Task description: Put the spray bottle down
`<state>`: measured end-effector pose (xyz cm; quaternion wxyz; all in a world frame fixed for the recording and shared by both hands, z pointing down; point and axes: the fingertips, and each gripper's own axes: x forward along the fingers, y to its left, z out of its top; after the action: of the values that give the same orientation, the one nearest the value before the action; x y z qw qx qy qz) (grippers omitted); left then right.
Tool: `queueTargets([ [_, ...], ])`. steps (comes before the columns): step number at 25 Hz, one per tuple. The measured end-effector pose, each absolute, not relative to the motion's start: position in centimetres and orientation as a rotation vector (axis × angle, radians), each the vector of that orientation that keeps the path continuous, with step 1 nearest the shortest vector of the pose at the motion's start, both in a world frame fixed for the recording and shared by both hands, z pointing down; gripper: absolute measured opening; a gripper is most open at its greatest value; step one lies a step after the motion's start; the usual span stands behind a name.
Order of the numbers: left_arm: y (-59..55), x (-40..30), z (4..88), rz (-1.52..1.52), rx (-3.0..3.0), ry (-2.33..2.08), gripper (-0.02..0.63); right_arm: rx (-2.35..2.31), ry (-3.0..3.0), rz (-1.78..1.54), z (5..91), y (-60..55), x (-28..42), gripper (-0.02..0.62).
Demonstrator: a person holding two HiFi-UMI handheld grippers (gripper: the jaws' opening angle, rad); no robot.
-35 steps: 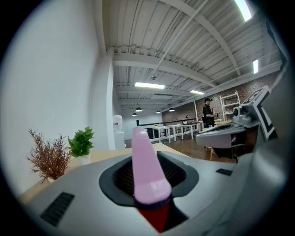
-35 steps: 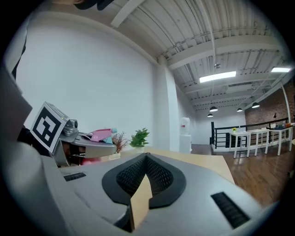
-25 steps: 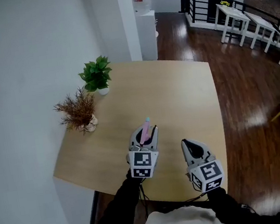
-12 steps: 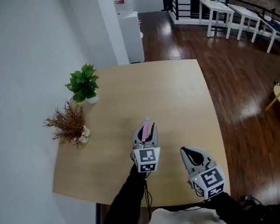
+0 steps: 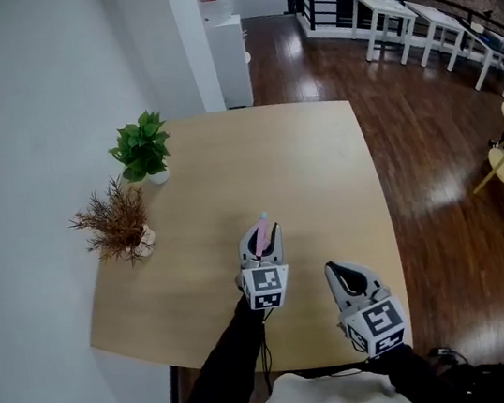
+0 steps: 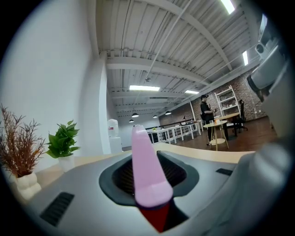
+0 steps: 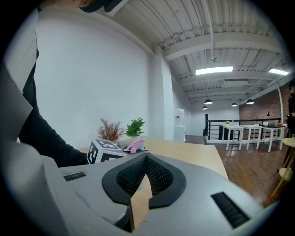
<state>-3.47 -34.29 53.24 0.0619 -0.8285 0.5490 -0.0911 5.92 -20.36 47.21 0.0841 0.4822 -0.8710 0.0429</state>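
pink in the left gripper's (image 5: 263, 239) pinch as before: still grips the spray bottle (image 6: 145, 167) low over the wooden table (image 5: 304, 169), not yet set down. keeps the right gripper (image 5: 339, 272) pressed together, empty.

My left claw (image 5: 260, 239) was matt grey plastic, its black pads rough and ribbed. The spray bottle (image 6: 146, 175) was smooth pink plastic with a soft sheen. The tabletop (image 5: 275, 164) was pale wood, smooth and matt. The floor (image 5: 410, 123) was dark wood, polished glossy and throwing back light. My right claw (image 5: 333, 268) had the same matt plastic shell.
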Motion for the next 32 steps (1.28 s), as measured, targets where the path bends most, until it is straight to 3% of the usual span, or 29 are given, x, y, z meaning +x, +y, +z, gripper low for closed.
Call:
queueTargets([
  [9,-33.1,-3.3,53.8,-0.281,-2.527,1.658,0.169,1.442,-2.6,0.122,47.1,-19.9,6.2,-0.018],
  [11,-32.6,-2.8,54.1,-0.268,-2.583,1.627,0.304,1.442,-2.602,0.121,47.0,-19.7,6.2,-0.018],
  [12,-32.3,-2.6,54.2,-0.264,-2.605,1.61,0.34,1.444,-2.602,0.12,47.0,-19.7,6.3,-0.018],
  [22,-28.9,-6.2,53.9,-0.314,-2.576,1.701,0.35,1.456,-2.619,0.125,46.8,-19.2,6.5,-0.018],
  [23,-28.0,-6.9,53.7,-0.343,-2.572,1.719,0.33,1.468,-2.617,0.123,46.7,-19.3,6.7,-0.018],
  [26,-25.0,-9.4,52.5,-0.396,-2.559,1.783,0.157,1.494,-2.624,0.106,46.2,-19.8,6.8,-0.018],
  [29,-22.1,-11.3,50.5,-0.36,-2.557,1.828,0.032,1.514,-2.626,0.062,45.8,-20.1,6.8,-0.018],
  [32,-19.8,-12.0,48.8,-0.346,-2.573,1.836,0.006,1.535,-2.629,0.039,45.4,-20.3,6.9,-0.018],
])
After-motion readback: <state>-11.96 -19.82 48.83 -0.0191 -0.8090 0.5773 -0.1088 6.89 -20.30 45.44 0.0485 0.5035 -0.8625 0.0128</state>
